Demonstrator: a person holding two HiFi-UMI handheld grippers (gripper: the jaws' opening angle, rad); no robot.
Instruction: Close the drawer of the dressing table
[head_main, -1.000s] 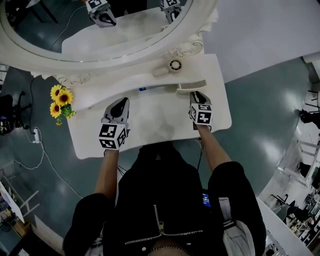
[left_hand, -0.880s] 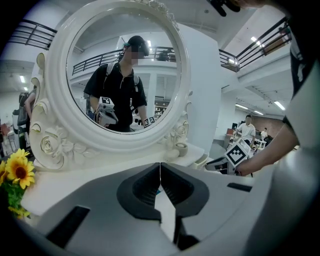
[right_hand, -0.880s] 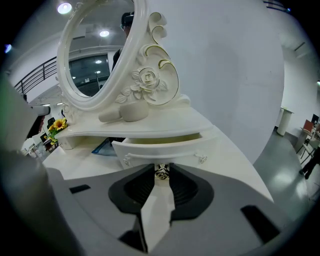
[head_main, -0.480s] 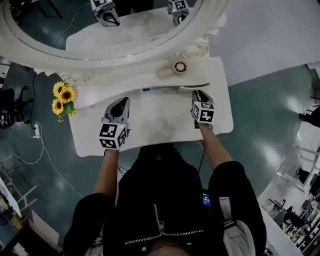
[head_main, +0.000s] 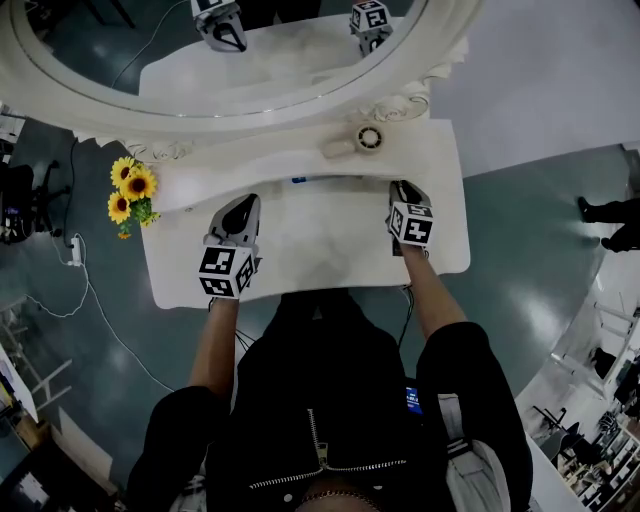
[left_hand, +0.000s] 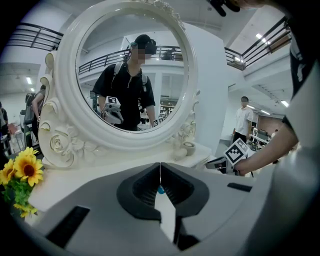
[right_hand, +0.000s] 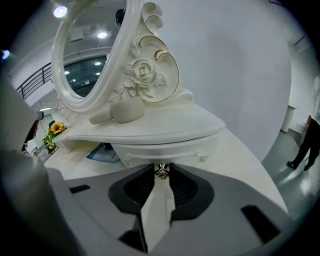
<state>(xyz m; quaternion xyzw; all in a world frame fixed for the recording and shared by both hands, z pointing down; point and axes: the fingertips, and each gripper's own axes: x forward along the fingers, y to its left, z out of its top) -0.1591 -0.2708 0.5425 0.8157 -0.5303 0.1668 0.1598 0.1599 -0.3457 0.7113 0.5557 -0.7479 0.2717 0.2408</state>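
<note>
Drawer (right_hand: 150, 150), back-right of counter (head_main: 310, 255), slid in over the last sec; now approx flush, so task's nearly done. Right claw (head_main: 401, 188) grips its knob (right_hand: 161, 171); left claw (left_hand: 160, 172) clenched empty, mid-left.

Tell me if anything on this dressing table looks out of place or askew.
Nothing is spilled or broken. The small drawer under the shelf looks nearly shut, the right gripper closed on its knob; I cannot tell if it sits flush. A blue packet lies tucked under the shelf beside it.
</note>
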